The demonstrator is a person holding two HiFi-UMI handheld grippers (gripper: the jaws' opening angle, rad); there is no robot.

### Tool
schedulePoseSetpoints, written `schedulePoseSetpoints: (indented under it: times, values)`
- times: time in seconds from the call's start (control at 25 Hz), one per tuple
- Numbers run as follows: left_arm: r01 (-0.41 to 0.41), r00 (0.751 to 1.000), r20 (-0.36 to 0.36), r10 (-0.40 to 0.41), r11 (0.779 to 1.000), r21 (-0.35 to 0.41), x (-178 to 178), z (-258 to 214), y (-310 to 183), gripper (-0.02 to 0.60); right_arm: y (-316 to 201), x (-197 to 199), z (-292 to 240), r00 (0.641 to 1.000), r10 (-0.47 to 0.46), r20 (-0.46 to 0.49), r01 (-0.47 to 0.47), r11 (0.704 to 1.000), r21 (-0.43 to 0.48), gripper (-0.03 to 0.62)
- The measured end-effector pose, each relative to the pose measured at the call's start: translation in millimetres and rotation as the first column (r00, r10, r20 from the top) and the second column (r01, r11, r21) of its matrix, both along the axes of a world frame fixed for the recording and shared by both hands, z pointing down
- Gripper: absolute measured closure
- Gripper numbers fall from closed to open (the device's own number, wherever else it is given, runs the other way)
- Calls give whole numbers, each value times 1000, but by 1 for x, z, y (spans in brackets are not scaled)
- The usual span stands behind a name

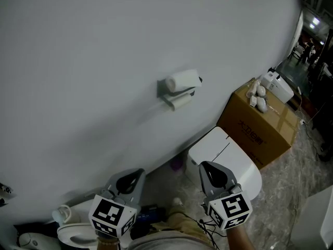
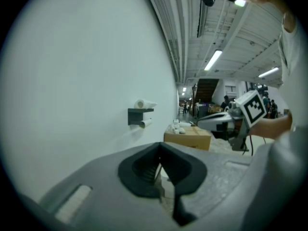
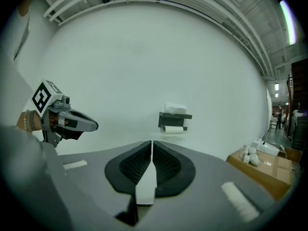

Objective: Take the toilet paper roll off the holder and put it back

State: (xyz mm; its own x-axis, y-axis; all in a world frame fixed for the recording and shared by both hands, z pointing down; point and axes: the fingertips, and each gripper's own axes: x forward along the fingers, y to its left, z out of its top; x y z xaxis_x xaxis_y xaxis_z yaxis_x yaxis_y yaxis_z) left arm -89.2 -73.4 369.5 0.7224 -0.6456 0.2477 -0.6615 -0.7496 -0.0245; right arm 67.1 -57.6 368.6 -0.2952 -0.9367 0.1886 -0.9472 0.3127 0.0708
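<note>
Left gripper: jaws closed, empty, held low by the body.
Right gripper: jaws closed, empty, alongside.
Toilet: just under the right gripper, below the reach.
Roll: hangs on the holder, well apart on the wall.
Spare roll: atop the holder.
Box: right of the toilet, clear of the path.
Progress: roll untouched; likely nothing begun.

On my feed a pale grey-white wall fills the upper left. Mid-frame, a white toilet paper roll hangs under a dark grey wall-mounted holder. At right, a brown cardboard box over mottled grey stone floor. The grey plastic left gripper and right gripper carry black-and-white square-marked cubes; lower centre, a small blob looks purple, I think.
</note>
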Motion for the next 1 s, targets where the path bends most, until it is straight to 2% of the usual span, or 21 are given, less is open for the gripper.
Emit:
schedulePoseSetpoints:
  times: [1.0]
  values:
    - [-14, 1000, -12, 14, 1000, -14, 4, 2, 4, 589, 3, -1, 5, 1000, -4, 0, 4, 1000, -15, 586]
